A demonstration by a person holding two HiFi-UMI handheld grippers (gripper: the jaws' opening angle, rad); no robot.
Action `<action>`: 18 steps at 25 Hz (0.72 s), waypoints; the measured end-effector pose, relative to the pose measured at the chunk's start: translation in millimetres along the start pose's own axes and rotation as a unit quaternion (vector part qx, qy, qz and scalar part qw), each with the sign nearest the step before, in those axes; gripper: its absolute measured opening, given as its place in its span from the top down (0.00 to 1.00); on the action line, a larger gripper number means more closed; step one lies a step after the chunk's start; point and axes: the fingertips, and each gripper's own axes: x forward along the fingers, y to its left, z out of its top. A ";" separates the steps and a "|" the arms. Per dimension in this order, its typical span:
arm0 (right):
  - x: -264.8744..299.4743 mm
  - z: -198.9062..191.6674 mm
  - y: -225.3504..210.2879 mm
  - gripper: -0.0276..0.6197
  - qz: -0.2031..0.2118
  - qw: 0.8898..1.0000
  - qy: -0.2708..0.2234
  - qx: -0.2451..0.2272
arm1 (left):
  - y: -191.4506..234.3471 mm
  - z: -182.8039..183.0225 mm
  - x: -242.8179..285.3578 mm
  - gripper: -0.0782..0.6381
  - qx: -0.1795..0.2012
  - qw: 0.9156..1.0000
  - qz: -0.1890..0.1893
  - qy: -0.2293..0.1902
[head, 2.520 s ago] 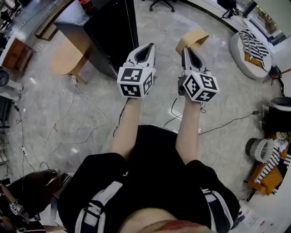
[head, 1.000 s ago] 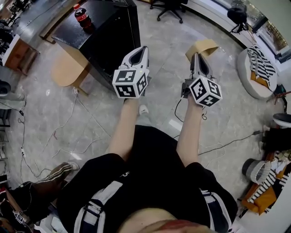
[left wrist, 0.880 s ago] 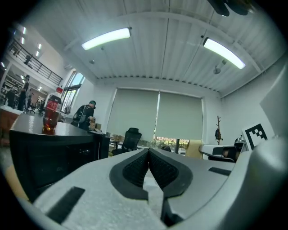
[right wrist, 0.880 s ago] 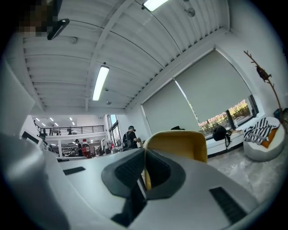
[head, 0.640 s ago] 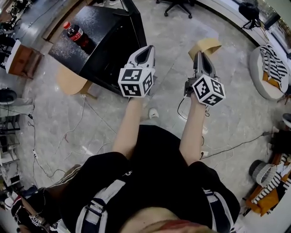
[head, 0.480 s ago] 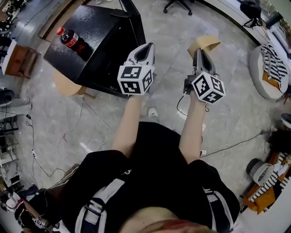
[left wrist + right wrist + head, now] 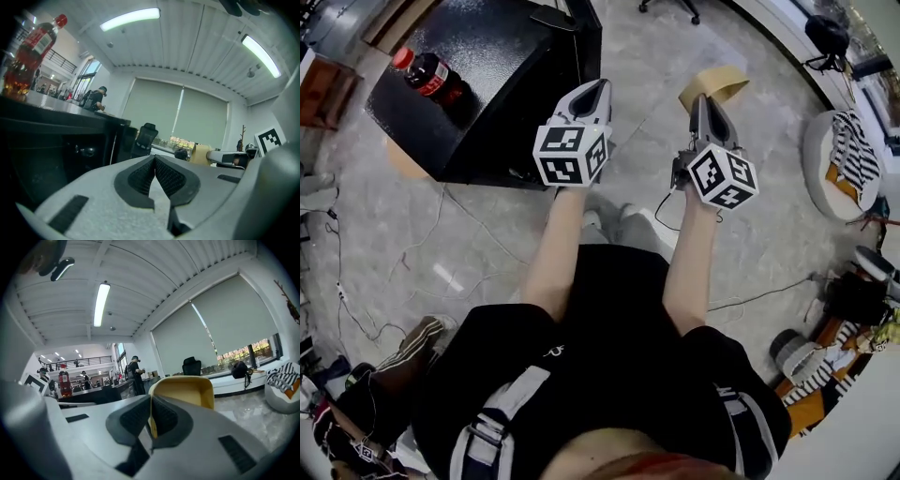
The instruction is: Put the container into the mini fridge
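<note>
The label on the red-capped dark soda bottle point(image 7: 427, 73) atop the black mini fridge point(image 7: 497, 47) is unreadable. The right tongs point(image 7: 701, 98) pinch the rim of the tan open container point(image 7: 713, 83), right of the fridge. The left tongs point(image 7: 596, 89) are pressed together, empty.

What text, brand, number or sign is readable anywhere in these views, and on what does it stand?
No text can be read outright.
Soda bottle, red label: white lettering, too blurred to read.
Marker cubes: black-and-white square codes, no letters or numbers.
Black shirt, small white mark: too small to read.
</note>
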 end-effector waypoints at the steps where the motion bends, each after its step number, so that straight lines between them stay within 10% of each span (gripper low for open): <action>1: 7.0 -4.6 2.8 0.93 0.007 1.000 0.008 -0.001 | 8.0 -3.7 -0.1 0.88 -0.007 1.000 0.010 0.003; 18: 63.7 -149.7 79.5 0.93 0.164 0.965 0.201 -0.043 | 102.8 -116.3 -70.2 0.88 -0.129 0.969 0.202 0.054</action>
